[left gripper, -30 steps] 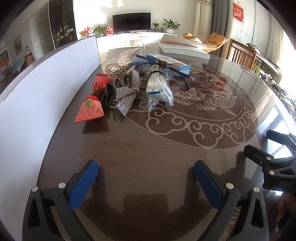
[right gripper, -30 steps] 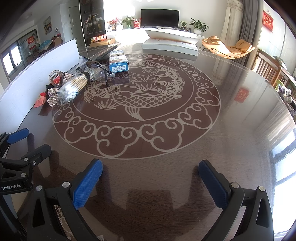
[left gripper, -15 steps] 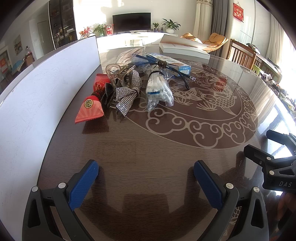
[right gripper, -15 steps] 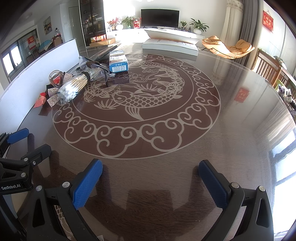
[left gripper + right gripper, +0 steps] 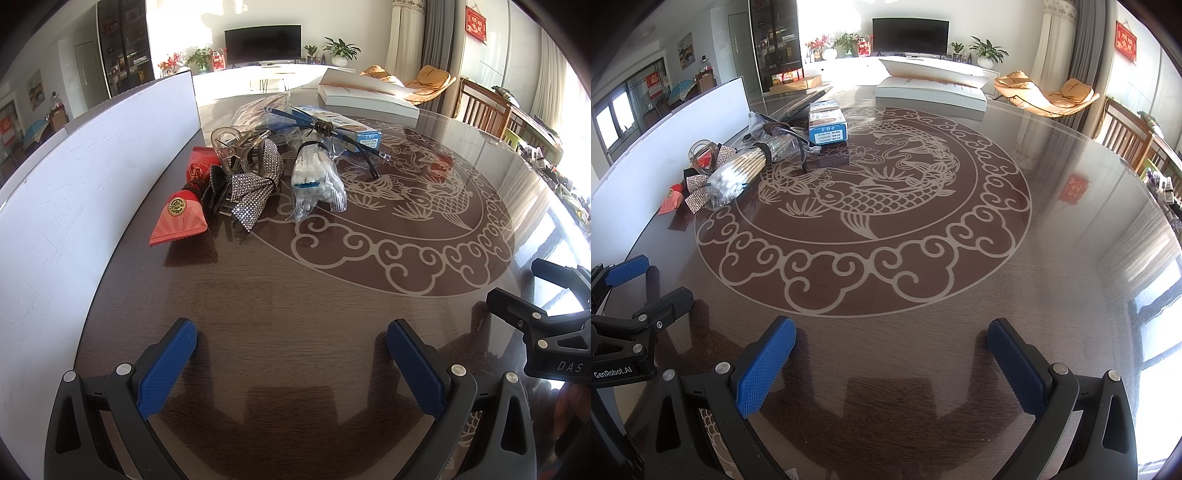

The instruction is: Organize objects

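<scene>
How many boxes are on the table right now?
2: a small blue box at the far end of the clutter pile, and a large white box at the table's far edge. The pile may hide more.

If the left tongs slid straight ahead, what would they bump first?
Probably the bag of cotton swabs, or the sparkly rhinestone bow just left of it. The left tongs are open and empty, with bare table ahead until that pile. Depth is hard to judge through the fisheye.
</scene>
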